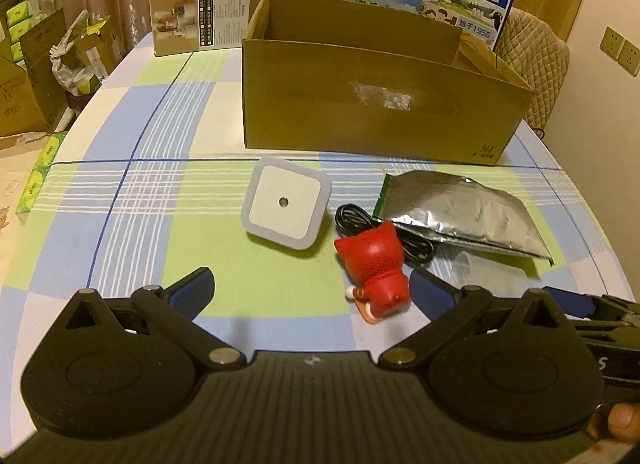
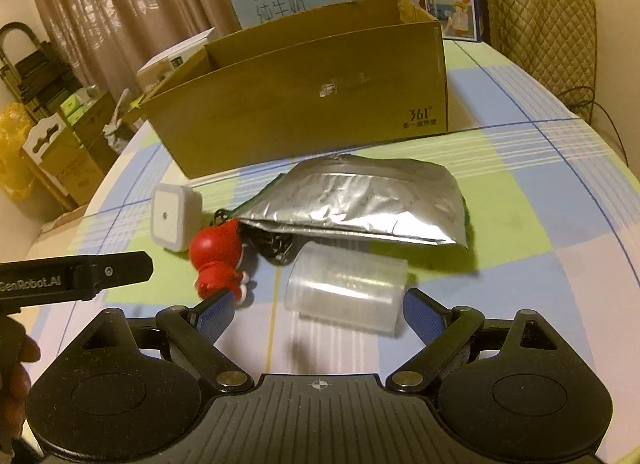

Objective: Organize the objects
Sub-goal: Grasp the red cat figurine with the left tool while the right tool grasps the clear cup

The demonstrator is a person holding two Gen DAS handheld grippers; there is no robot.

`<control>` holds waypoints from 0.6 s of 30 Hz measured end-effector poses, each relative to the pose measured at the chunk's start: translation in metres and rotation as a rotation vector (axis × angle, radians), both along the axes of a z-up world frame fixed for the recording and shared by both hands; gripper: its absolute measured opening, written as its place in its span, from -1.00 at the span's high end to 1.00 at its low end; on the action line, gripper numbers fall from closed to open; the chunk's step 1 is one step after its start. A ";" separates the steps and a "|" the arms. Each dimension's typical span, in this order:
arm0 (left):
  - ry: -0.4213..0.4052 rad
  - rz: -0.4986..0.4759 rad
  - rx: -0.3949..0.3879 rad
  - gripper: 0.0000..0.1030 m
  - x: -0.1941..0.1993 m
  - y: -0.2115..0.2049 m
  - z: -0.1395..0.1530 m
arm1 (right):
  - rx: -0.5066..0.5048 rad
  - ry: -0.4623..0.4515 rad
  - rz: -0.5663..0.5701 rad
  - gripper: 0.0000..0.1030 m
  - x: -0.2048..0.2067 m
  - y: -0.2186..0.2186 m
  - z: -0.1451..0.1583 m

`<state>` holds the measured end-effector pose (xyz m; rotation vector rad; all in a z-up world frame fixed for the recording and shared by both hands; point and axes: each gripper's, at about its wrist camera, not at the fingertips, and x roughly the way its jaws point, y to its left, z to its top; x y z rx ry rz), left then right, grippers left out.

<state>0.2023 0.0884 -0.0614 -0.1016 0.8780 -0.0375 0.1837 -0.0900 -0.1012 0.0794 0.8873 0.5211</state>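
- Cardboard box [image 1: 376, 103]: plain brown, open-topped, matte, a torn tape patch on its near wall; stands on the checked tablecloth [image 1: 168, 191] in pale green, blue and white.
- White night light [image 1: 285, 202]: square, rounded corners, smooth plastic, a small dark sensor at centre; lies just in front of the box, toward its left end.
- Foil pouch [image 2: 360, 199]: crinkled silver, flat, green edge; lies in front of the box's right half, partly over a coiled black cable [image 1: 352, 215].
- Red figurine [image 1: 376, 268]: glossy, rounded, with small ears; nearer than the night light, touching the cable.
- Clear plastic cup [image 2: 344, 288]: ribbed, translucent, on its side, nearest of all in front of the box.
- Left gripper [image 1: 312, 288]: blue-padded fingers spread wide, holding nothing; figurine between the tips, nearer the right one.
- Right gripper [image 2: 316, 312]: fingers wide apart, nothing clamped; the cup lies between them, its rim at the right finger.
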 end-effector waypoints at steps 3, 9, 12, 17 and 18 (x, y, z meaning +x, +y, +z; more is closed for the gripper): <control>-0.001 0.000 -0.006 -0.98 0.006 0.001 -0.003 | -0.018 -0.007 -0.009 -0.72 0.007 0.005 -0.005; 0.011 -0.001 -0.018 -0.98 0.013 0.002 -0.012 | -0.074 0.007 -0.026 -0.72 0.019 0.012 -0.022; 0.018 -0.012 -0.027 -0.97 0.013 0.000 -0.016 | -0.081 0.009 -0.020 -0.64 0.021 0.011 -0.027; 0.027 -0.059 -0.041 -0.87 0.016 -0.012 -0.022 | -0.102 -0.010 -0.015 -0.39 0.020 0.005 -0.024; 0.027 -0.069 -0.046 -0.82 0.017 -0.015 -0.024 | -0.105 -0.010 -0.017 -0.39 0.020 0.001 -0.024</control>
